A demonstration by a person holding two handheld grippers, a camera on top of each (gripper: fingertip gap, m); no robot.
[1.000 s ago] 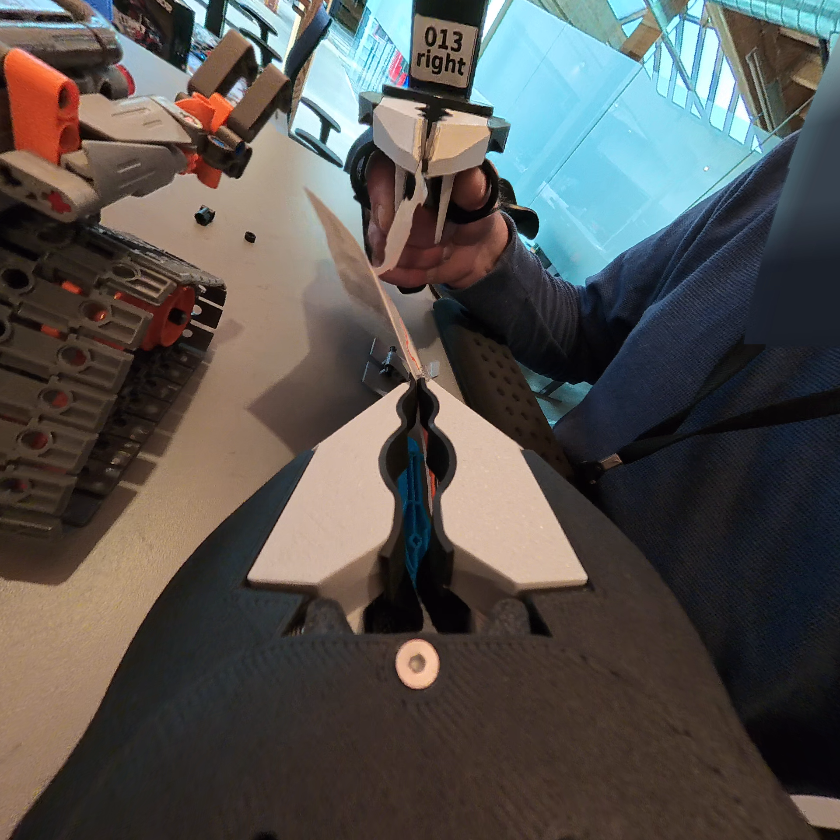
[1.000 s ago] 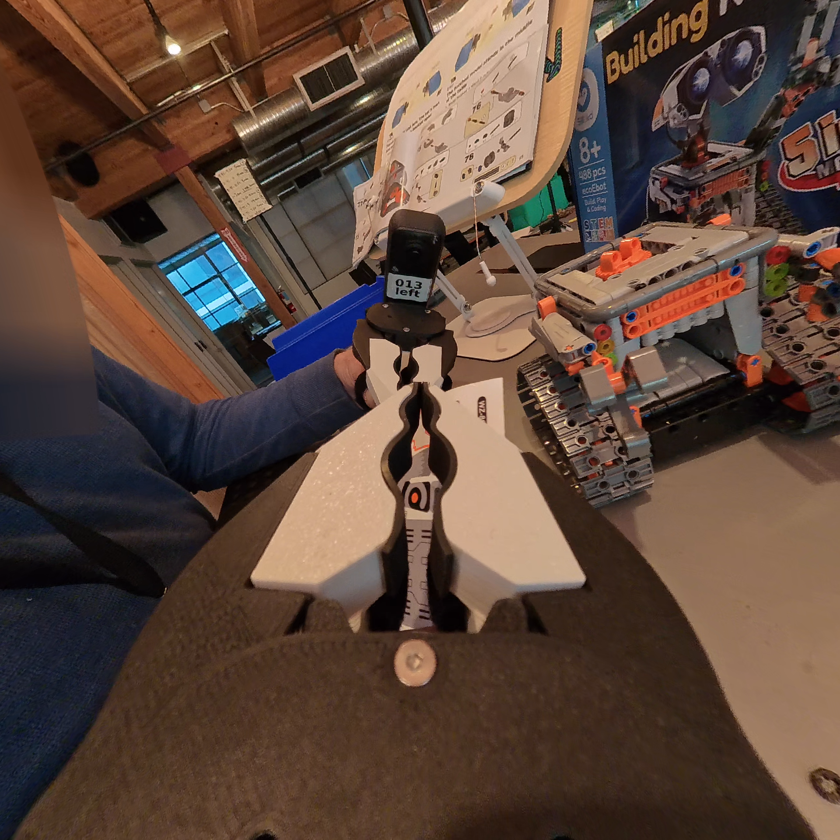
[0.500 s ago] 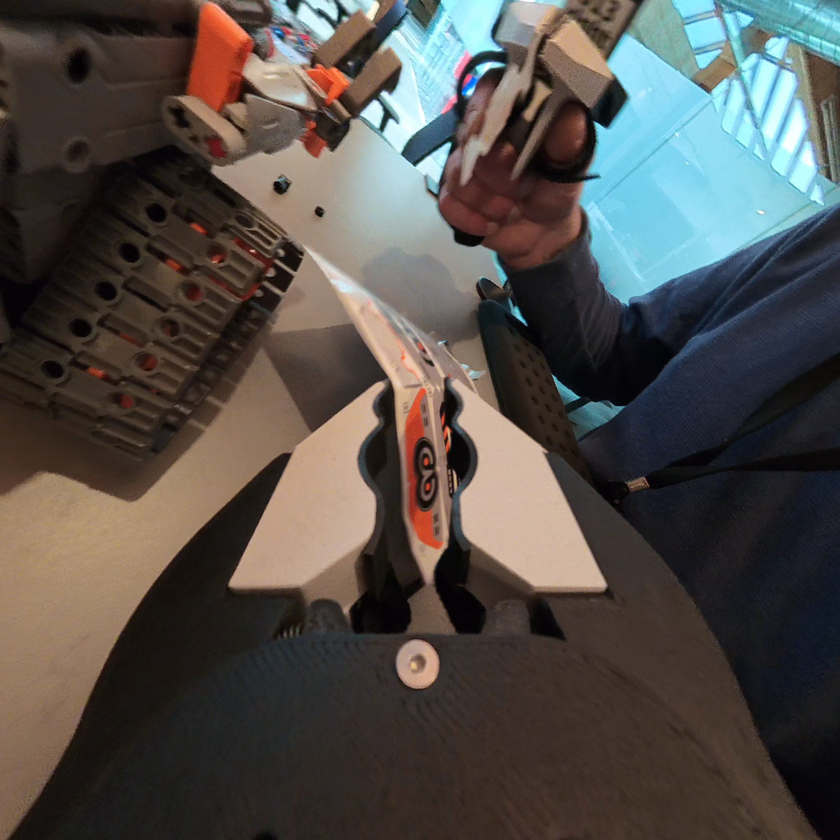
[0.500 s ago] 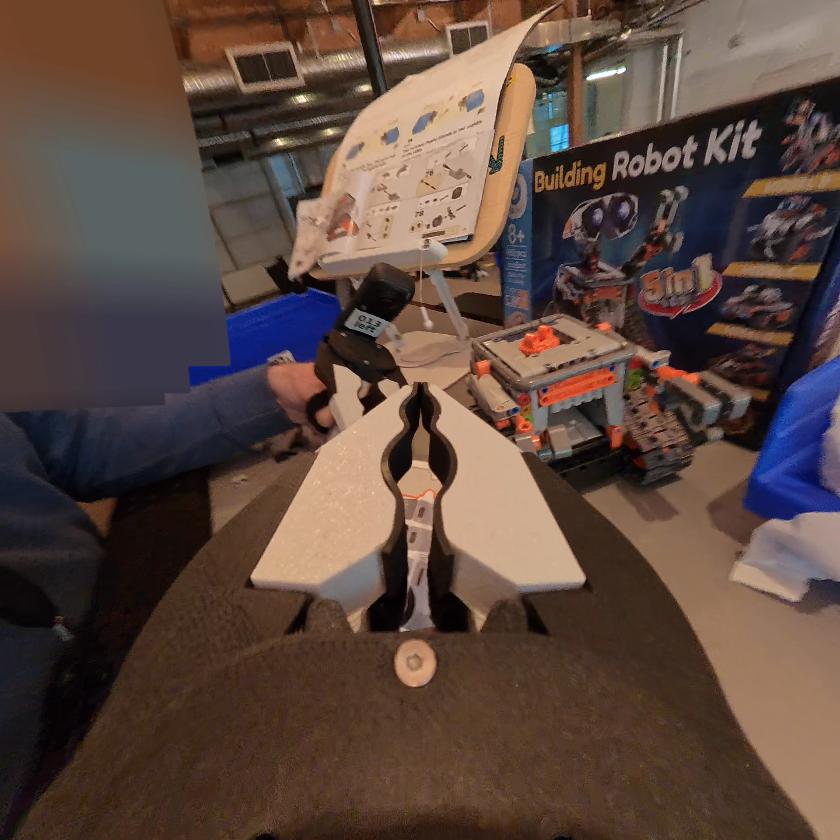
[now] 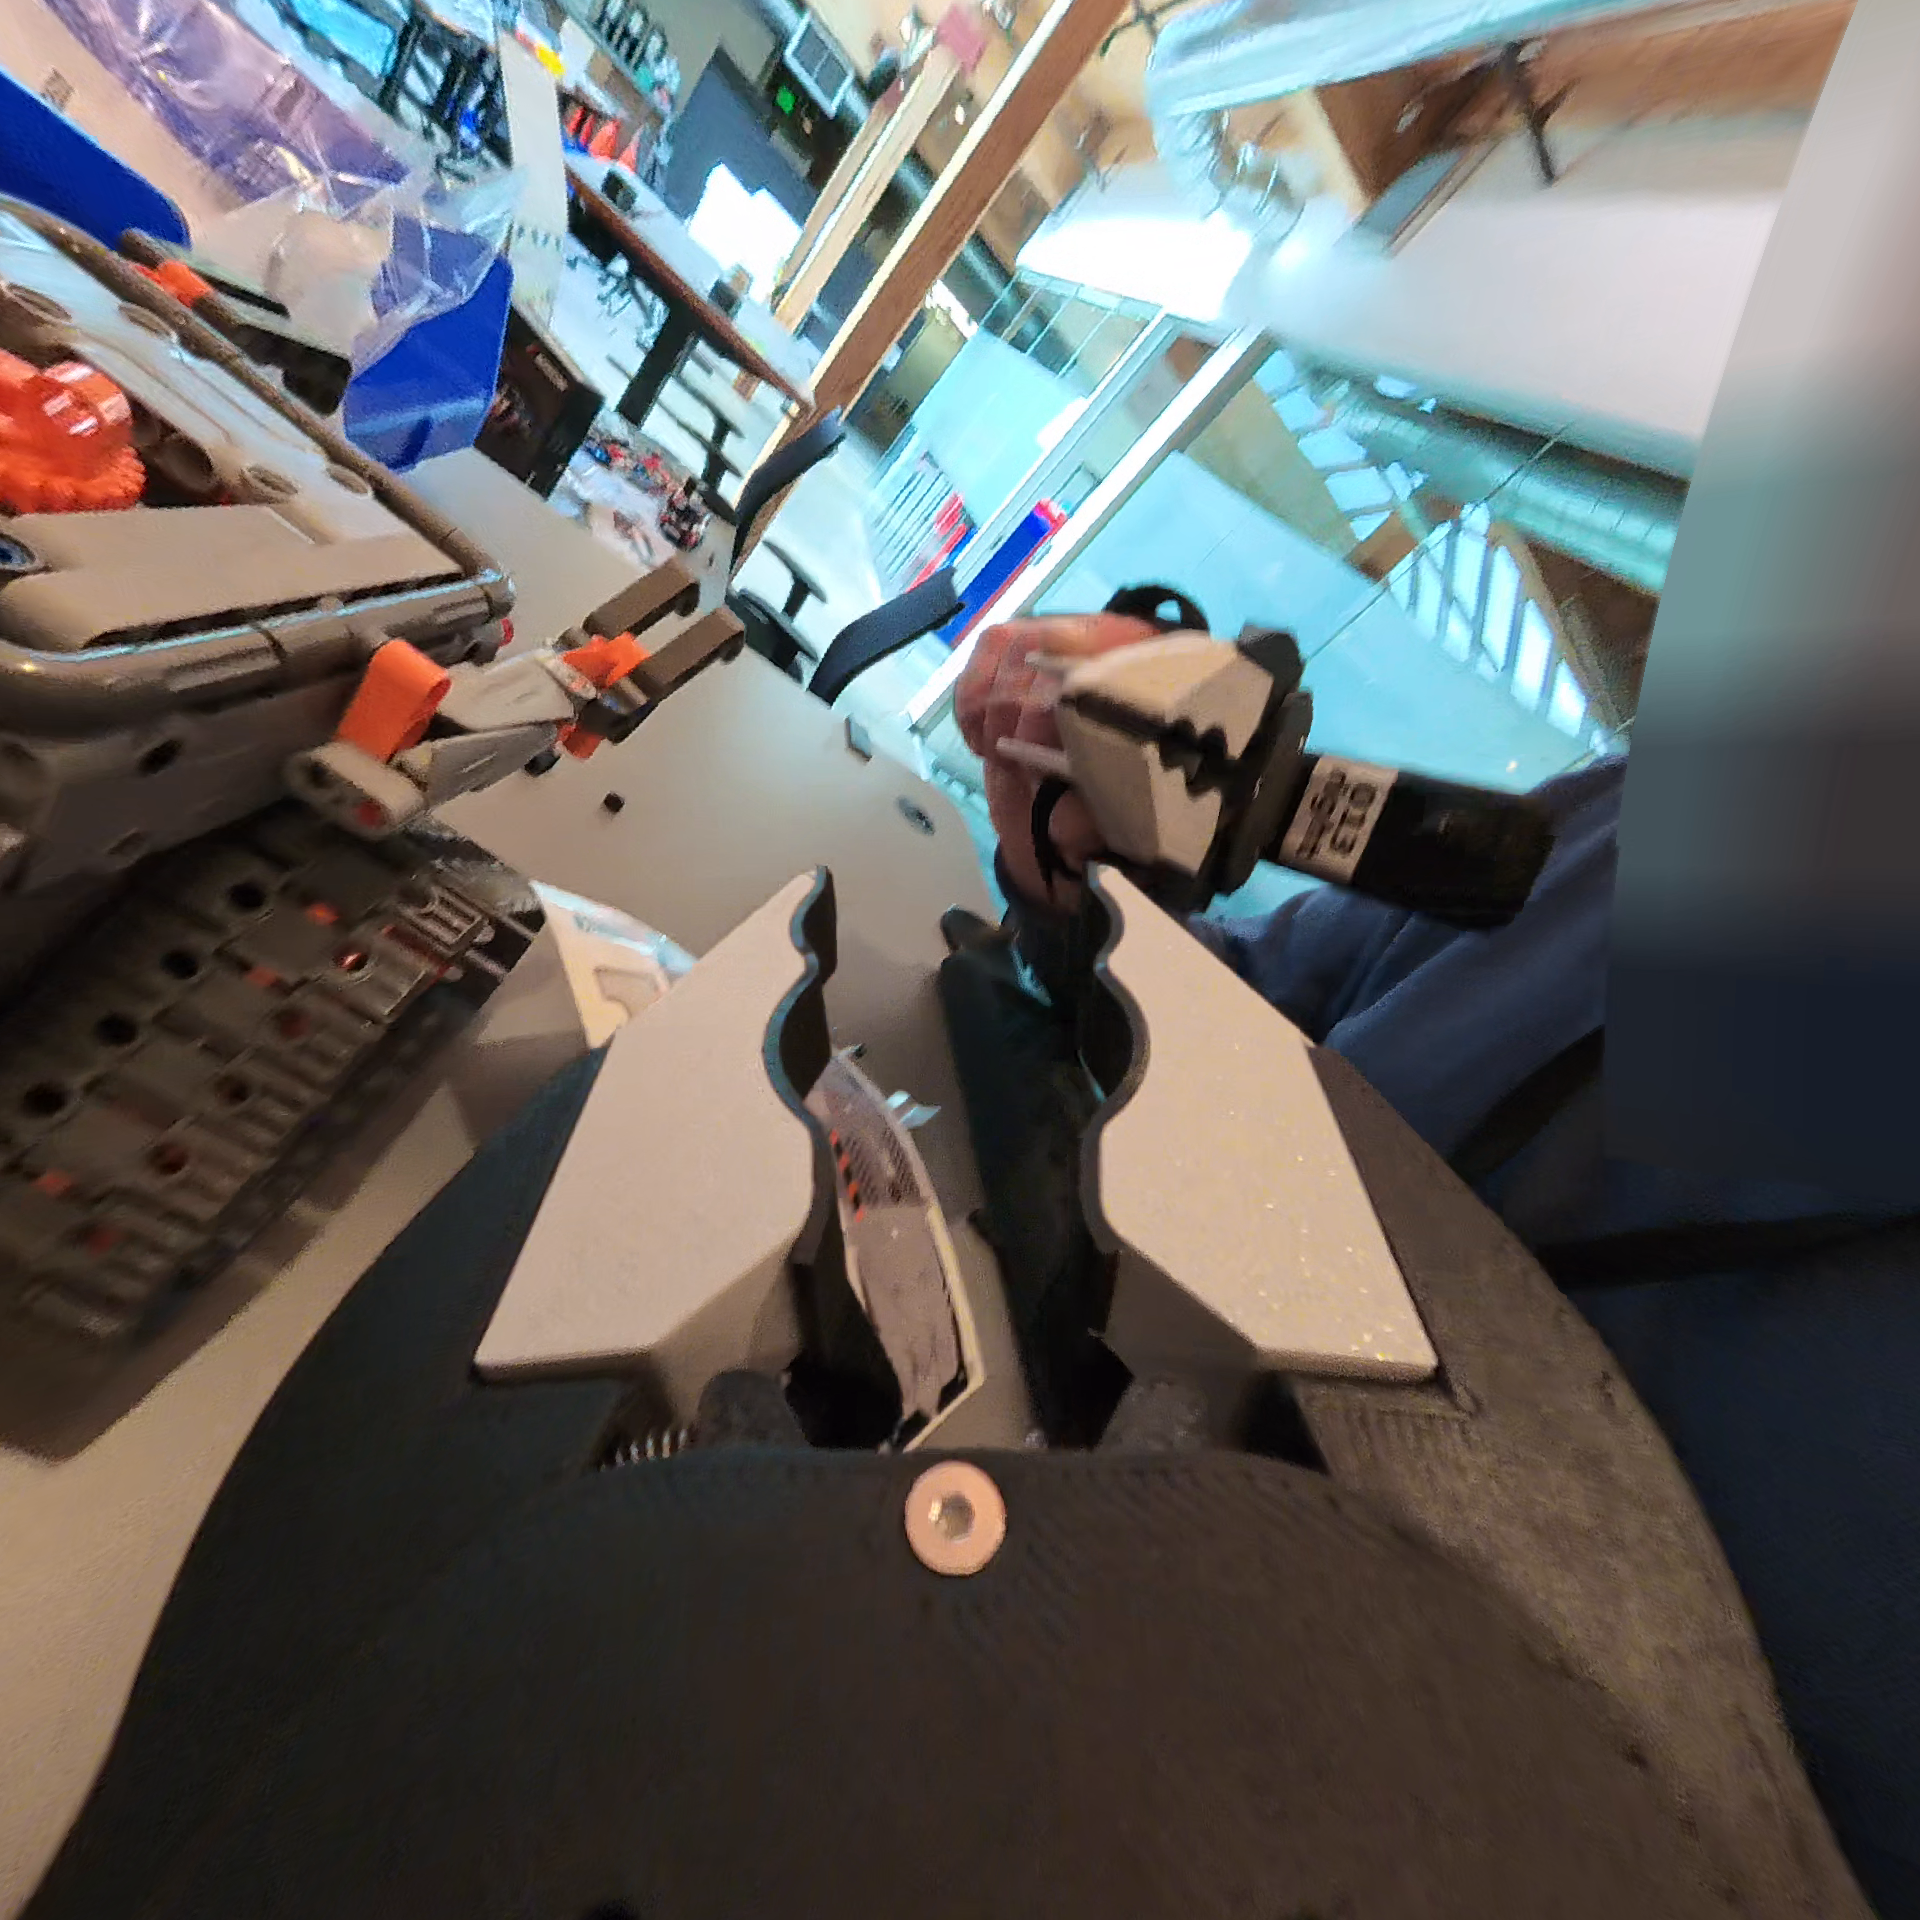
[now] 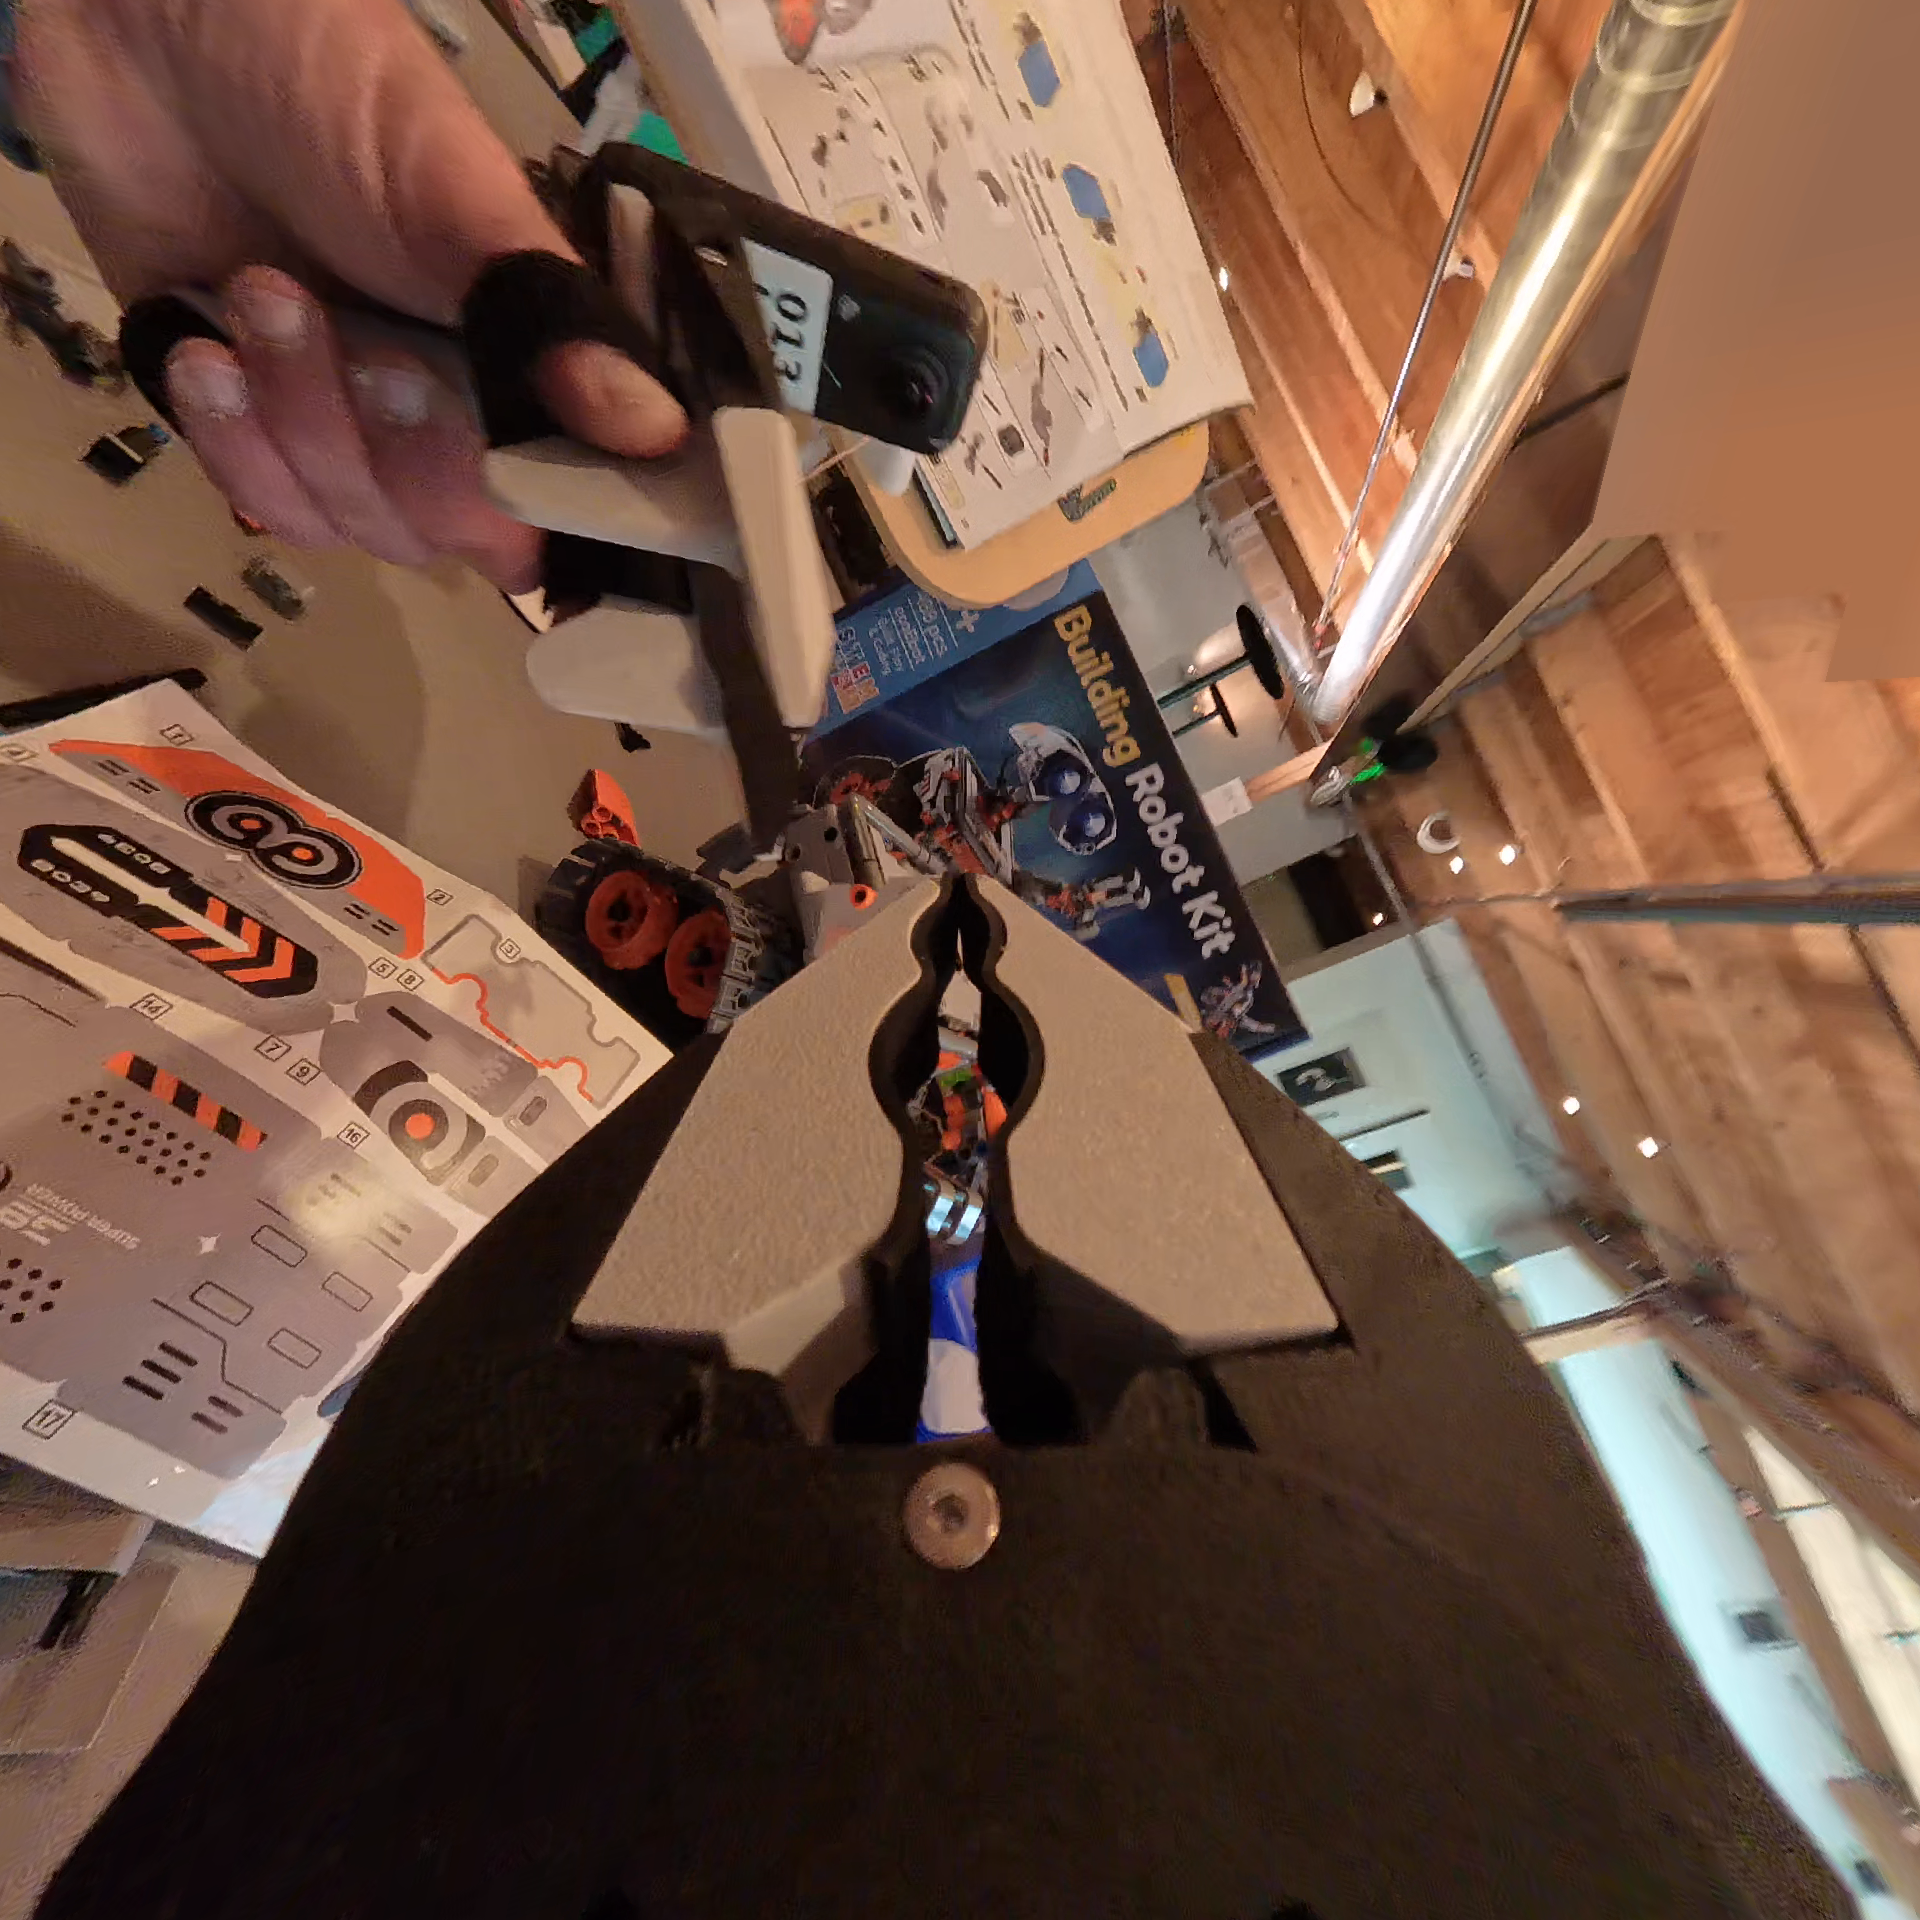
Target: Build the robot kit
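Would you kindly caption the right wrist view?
Shut right hand-held gripper above a sticker sheet, left hand-held gripper open nearby.

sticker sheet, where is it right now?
Right wrist view: the sticker sheet lies flat on the table, left of the shut right claw, below the open left claw and beside the tracked robot model.

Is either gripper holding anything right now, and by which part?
Nothing is held. The left gripper is open, the sticker sheet lying loose on the table; the right gripper is shut on nothing.
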